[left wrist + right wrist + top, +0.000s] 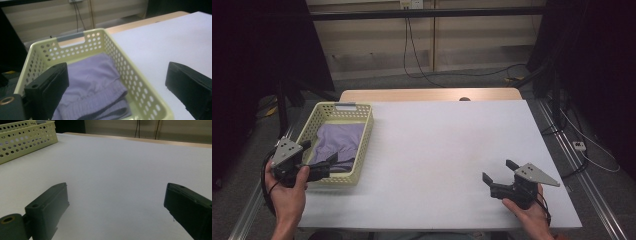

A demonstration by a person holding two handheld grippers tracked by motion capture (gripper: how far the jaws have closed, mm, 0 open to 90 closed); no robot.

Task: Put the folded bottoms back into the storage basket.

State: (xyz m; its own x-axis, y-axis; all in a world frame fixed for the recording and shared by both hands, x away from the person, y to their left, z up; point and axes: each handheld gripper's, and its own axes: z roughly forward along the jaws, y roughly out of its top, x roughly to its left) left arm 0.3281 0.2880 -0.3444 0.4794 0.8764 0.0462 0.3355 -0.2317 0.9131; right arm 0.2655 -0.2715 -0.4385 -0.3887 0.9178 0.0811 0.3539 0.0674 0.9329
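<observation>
Our left gripper, jaws apart, hovers over the pale yellow perforated plastic basket holding folded lavender cloth. Our right gripper, jaws apart, hangs over the white table.

A lab or test room: a white table on metal rails, black curtains at both sides, loose cables running to a wall socket.
</observation>
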